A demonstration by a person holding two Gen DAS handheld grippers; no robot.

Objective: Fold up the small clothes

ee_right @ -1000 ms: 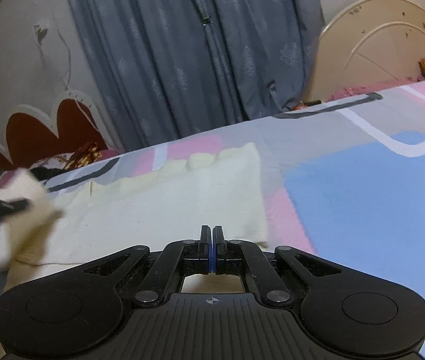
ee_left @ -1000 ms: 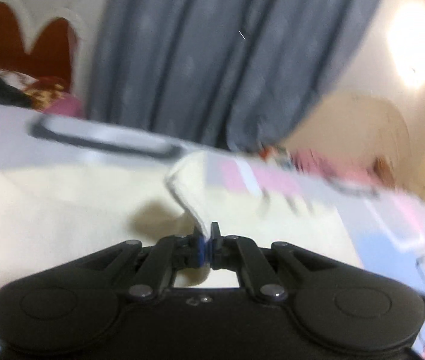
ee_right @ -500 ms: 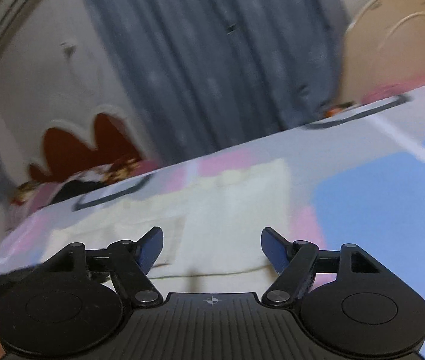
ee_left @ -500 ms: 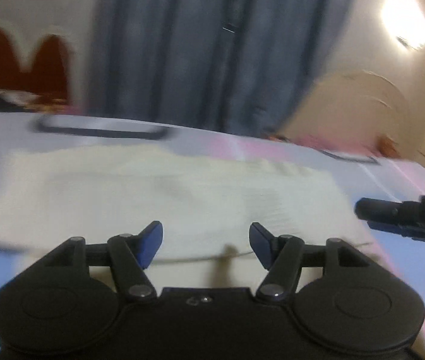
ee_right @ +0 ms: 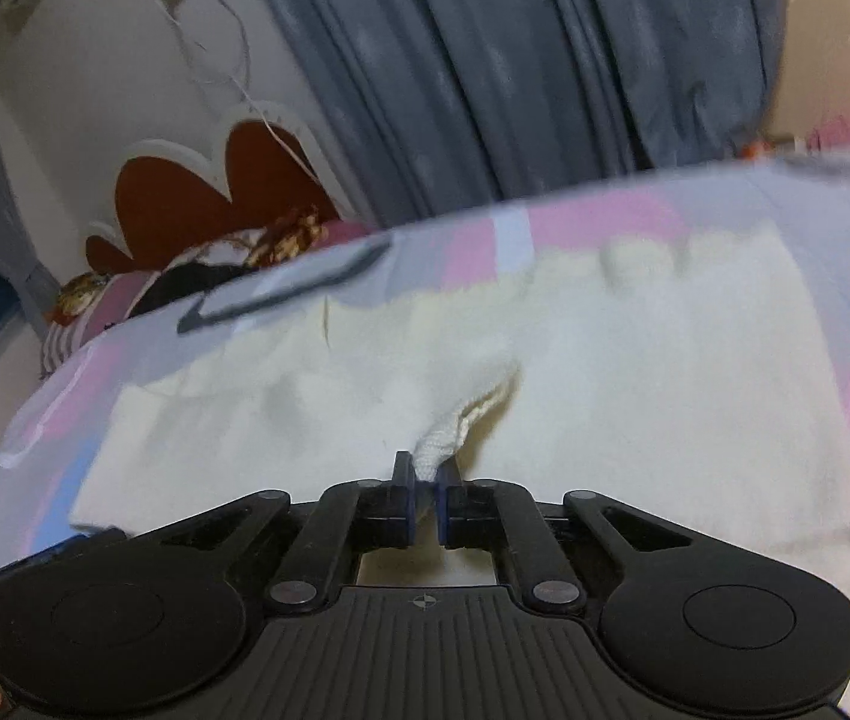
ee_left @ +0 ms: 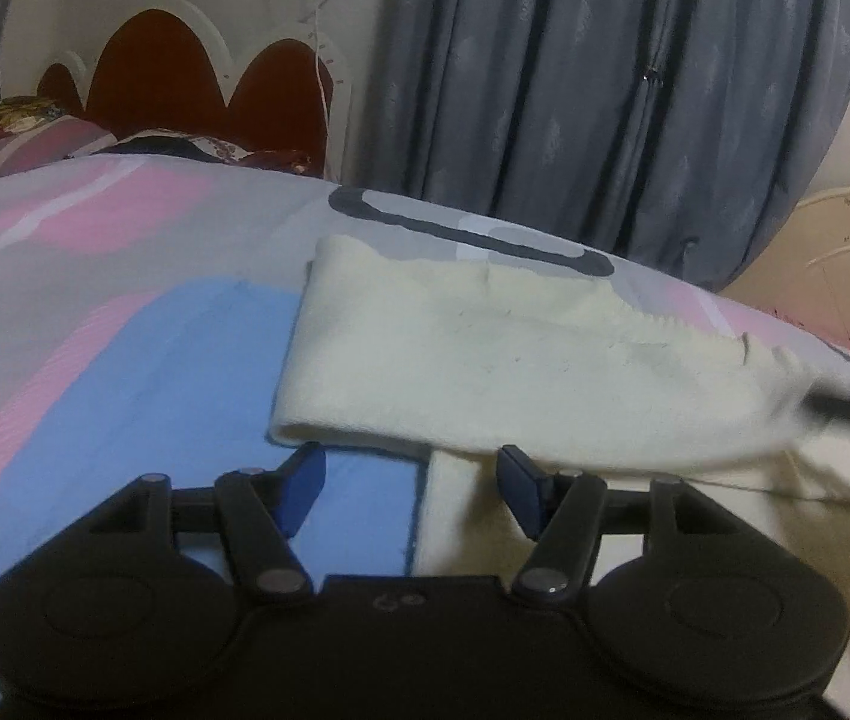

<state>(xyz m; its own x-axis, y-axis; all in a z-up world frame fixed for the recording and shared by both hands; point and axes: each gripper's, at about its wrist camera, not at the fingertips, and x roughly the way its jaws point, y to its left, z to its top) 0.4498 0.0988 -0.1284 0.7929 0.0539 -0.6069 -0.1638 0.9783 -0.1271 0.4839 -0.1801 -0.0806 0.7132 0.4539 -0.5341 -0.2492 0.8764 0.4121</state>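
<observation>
The left wrist view alone shows the cream knitted cloth (ee_left: pixel 484 360) folded over itself, its rolled edge lying just ahead of the left gripper (ee_left: pixel 410 480) on the pink, blue and grey patterned bedsheet (ee_left: pixel 125 330). That gripper's blue-padded jaws stand apart with nothing between them. A dark blur at the cloth's right corner is probably the other tool. The right wrist view shows the right gripper (ee_right: pixel 423 489), whose jaws have just closed, pinching a bunched fold of the cloth (ee_right: pixel 604 372) and lifting it slightly. Grey curtains (ee_left: pixel 604 90) hang behind the bed.
</observation>
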